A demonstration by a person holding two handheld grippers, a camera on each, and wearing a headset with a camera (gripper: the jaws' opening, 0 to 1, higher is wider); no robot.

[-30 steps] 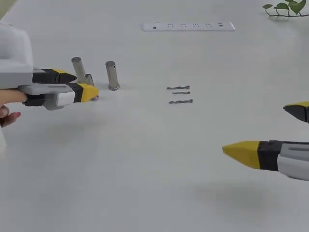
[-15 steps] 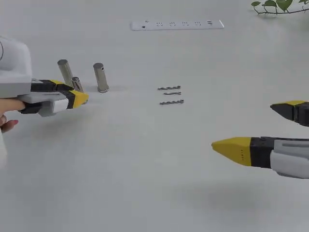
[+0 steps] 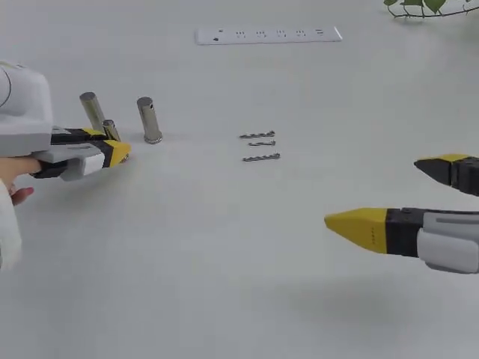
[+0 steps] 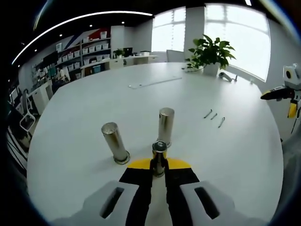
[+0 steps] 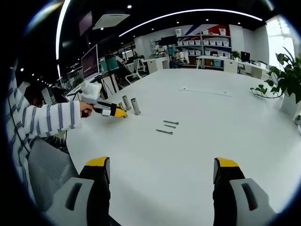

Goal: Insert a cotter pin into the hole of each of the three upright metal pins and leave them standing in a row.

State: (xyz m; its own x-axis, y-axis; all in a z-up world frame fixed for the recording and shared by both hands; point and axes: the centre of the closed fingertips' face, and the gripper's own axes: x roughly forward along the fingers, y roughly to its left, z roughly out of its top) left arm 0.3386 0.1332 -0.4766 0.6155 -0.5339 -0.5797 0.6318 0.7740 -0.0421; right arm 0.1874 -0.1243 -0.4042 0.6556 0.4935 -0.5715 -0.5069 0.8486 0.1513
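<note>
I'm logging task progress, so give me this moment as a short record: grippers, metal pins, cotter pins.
left gripper: shut on the nearest metal pin, which is upright
right gripper: open, holding nothing
other metal pins: two, standing just beyond the held one
cotter pins: three, lying side by side on the table, apart from the metal pins
progress: no cotter pin inserted yet
</note>
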